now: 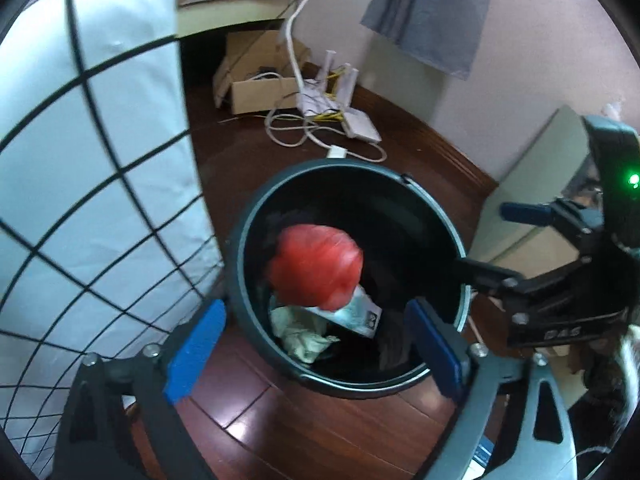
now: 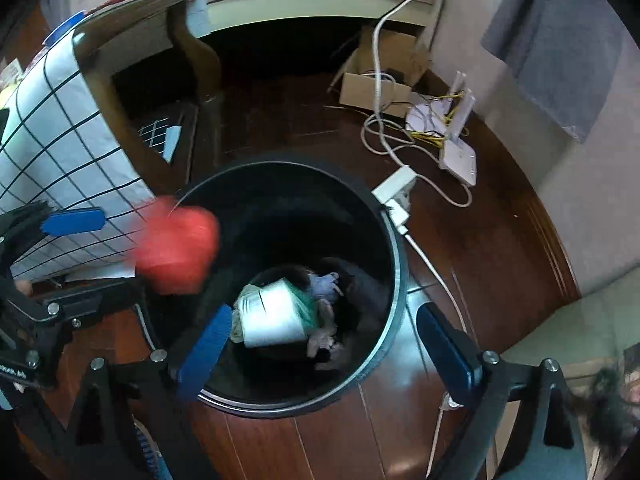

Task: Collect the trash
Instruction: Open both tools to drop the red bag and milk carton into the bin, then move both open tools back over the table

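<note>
A round black trash bin (image 1: 436,216) stands on the dark wooden floor; it also shows in the right wrist view (image 2: 394,264). A blurred red bag (image 1: 316,266) hangs free in the air over the bin's mouth, also seen in the right wrist view (image 2: 176,250). Crumpled paper (image 1: 300,334) and a white packet (image 2: 272,316) lie at the bottom. My left gripper (image 1: 316,352) is open above the bin's near rim, with nothing between its blue pads. My right gripper (image 2: 332,352) is open above the bin too, and it shows at the right of the left wrist view (image 1: 496,240).
A bed with a white black-grid cover (image 1: 92,168) borders the bin on the left. A cardboard box (image 1: 260,80), a white router (image 2: 458,152), tangled cables and a power strip (image 2: 394,192) lie on the floor behind the bin. A wall and grey cloth stand at the right.
</note>
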`<action>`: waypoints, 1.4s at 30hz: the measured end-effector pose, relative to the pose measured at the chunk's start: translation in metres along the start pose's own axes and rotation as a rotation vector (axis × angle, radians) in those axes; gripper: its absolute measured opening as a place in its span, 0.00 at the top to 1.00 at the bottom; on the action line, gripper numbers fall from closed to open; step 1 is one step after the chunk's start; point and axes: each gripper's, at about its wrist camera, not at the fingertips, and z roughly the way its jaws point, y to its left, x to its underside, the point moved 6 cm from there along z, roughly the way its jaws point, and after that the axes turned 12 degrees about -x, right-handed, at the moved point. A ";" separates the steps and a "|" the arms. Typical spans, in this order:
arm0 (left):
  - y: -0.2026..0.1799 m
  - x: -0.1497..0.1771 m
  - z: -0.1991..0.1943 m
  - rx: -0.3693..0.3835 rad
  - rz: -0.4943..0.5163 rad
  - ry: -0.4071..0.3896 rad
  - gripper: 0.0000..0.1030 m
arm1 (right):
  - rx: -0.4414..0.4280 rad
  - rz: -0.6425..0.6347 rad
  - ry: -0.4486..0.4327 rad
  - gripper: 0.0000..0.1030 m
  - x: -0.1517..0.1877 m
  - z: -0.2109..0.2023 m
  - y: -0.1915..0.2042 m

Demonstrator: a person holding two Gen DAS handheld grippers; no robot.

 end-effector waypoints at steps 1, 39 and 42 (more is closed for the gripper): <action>0.002 0.000 -0.001 -0.020 0.001 -0.008 0.06 | 0.006 0.007 0.002 0.01 0.000 -0.001 -0.002; 0.096 0.005 -0.140 -0.244 -0.121 -0.265 0.01 | 0.016 -0.173 -0.234 0.01 -0.043 -0.090 0.103; 0.110 0.005 -0.149 -0.271 -0.144 -0.281 0.01 | 0.001 -0.189 -0.257 0.01 -0.052 -0.093 0.117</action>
